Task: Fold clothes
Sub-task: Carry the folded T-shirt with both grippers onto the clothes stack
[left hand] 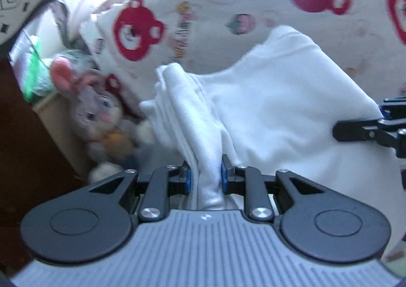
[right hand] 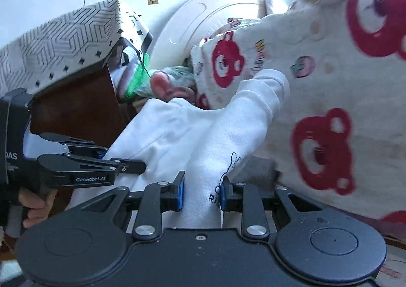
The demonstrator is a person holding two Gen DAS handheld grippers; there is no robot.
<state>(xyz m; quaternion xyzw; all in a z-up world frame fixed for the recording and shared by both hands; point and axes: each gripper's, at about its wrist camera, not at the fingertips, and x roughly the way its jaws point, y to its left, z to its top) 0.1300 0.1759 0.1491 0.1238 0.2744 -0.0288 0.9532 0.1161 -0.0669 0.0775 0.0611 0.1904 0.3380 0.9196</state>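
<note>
Left wrist view: my left gripper (left hand: 205,175) clamps a bunched white sweatshirt (left hand: 279,109).
My right gripper (right hand: 201,194) pinches its embroidered fabric above the bear-print blanket (right hand: 330,79).

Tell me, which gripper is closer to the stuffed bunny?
Left. The left gripper holds the white garment just right of the stuffed bunny; the right gripper grips the garment farther along.

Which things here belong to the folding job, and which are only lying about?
Belong to the job:
- white garment
- left gripper, shut on it
- right gripper, shut on it

Lying about:
- bear-print blanket
- stuffed rabbit
- patterned box
- green packet
</note>
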